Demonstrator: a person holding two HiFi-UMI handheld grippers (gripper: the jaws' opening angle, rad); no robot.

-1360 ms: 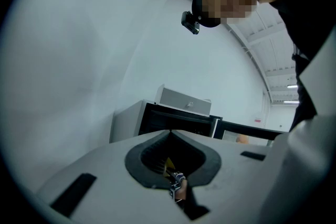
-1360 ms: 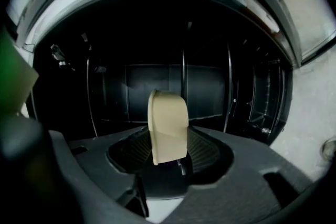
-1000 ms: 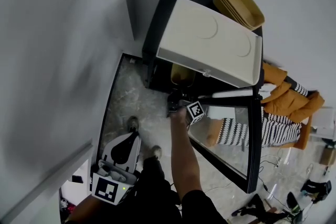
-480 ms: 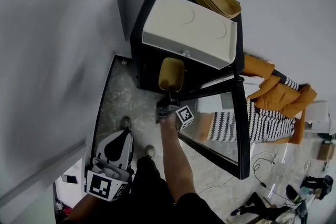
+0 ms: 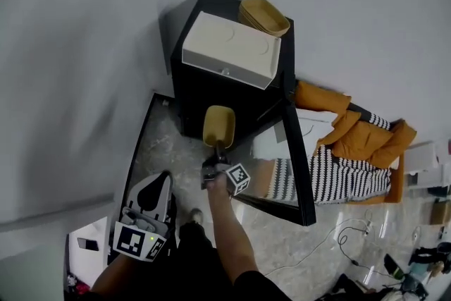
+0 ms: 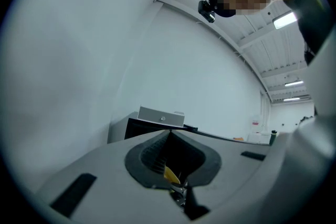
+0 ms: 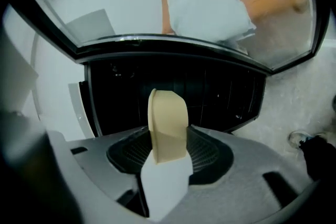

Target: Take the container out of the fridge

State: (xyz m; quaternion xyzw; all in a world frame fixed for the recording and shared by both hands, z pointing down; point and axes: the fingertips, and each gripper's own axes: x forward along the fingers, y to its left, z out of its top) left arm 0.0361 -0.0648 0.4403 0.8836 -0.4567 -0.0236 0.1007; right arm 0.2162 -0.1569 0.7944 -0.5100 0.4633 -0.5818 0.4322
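Fingers [image 7: 210, 157] of the right gripper [image 5: 217, 154] clamp the lower end of the tan container [image 5: 219, 125], standing partway apart around it. Container hangs in the air just in front of the black fridge [image 5: 201, 91], whose glass door [image 5: 294, 166] stands open alongside. Left gripper [image 5: 156, 188] sits low by the person's side, fingers pressed together, nothing between them.

The container [image 5: 219, 125] is coloured mustard yellow, the fridge [image 5: 199, 95] black; the cloth [image 5: 345, 176] is striped black and white.
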